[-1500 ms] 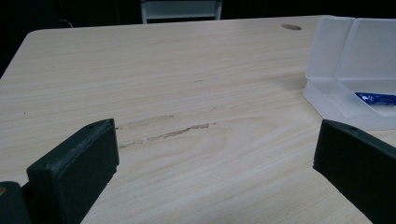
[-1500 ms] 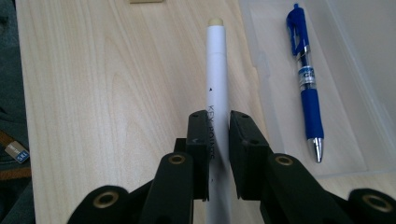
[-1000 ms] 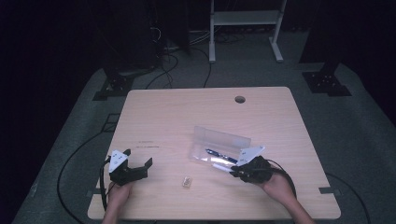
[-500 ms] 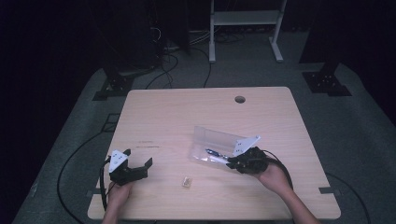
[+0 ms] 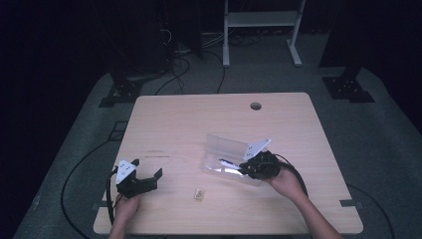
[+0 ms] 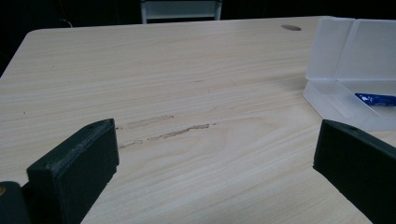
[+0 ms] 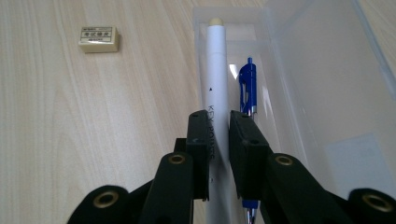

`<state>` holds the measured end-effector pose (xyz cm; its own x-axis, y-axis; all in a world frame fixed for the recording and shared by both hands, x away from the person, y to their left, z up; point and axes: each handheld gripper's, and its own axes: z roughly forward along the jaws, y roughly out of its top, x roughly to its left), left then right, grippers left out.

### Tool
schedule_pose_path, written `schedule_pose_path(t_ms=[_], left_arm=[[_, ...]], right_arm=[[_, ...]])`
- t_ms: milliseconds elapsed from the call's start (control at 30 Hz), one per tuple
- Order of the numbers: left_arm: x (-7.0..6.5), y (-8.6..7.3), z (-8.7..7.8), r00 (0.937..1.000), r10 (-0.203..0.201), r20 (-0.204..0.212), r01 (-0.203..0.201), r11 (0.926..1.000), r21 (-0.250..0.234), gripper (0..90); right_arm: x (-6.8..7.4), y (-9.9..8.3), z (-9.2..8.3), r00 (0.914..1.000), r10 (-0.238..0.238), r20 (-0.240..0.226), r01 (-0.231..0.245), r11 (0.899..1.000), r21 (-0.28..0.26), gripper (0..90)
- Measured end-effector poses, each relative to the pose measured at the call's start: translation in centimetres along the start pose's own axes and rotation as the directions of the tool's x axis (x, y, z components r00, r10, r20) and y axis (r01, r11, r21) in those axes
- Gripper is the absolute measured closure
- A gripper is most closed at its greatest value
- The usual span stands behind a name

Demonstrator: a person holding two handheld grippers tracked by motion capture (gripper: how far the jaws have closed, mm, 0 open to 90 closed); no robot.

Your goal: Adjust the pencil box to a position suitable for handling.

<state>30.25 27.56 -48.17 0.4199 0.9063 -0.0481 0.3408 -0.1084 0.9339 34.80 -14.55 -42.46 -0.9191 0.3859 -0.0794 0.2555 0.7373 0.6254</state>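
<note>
Two jaws of my right gripper (image 7: 218,122) clamp the white pen (image 7: 216,70) over the clear case (image 7: 327,70); next, release beside the blue pen (image 7: 247,86). Left gripper (image 5: 135,178) gapes, empty.

Dark room, grey floor (image 5: 388,149), white rack (image 5: 261,20)

White pen (image 7: 215,84) with cream end cap, lying lengthwise in the clear open case (image 7: 327,79), tip end toward six o'clock, blue pen (image 7: 247,88) just beside at three o'clock.
</note>
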Motion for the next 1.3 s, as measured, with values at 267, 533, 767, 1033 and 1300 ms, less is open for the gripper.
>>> schedule_pose_path(t_ms=[267, 533, 767, 1033, 1300], left_arm=[[0.0, 0.0, 0.0, 1.0, 0.0, 0.001, 0.0, 1.0, 0.0, 0.0], [0.0, 0.0, 0.0, 1.0, 0.0, 0.0, 0.0, 1.0, -0.001, 0.0], [0.0, 0.0, 0.0, 1.0, -0.003, 0.0, 0.003, 1.0, -0.002, 0.0], [0.0, 0.0, 0.0, 1.0, 0.001, 0.001, -0.001, 1.0, -0.001, 0.0], [0.0, 0.0, 0.0, 1.0, -0.002, 0.001, 0.002, 1.0, -0.003, 0.0]], right_arm=[[-0.6, 0.2, 1.0, 0.9999, 0.012, -0.002, -0.012, 1.0, 0.02, 78.1], [-1.0, 0.2, 2.2, 0.9997, 0.02, -0.014, -0.02, 0.999, 0.037, 78.1], [-1.6, -0.1, 3.2, 0.9988, 0.045, -0.021, -0.044, 0.998, 0.052, 78.1], [-2.2, -0.4, 4.2, 0.9973, 0.062, -0.039, -0.059, 0.996, 0.065, 78.1], [-2.3, -0.8, 5.1, 0.9954, 0.081, -0.052, -0.076, 0.994, 0.082, 78.0]])
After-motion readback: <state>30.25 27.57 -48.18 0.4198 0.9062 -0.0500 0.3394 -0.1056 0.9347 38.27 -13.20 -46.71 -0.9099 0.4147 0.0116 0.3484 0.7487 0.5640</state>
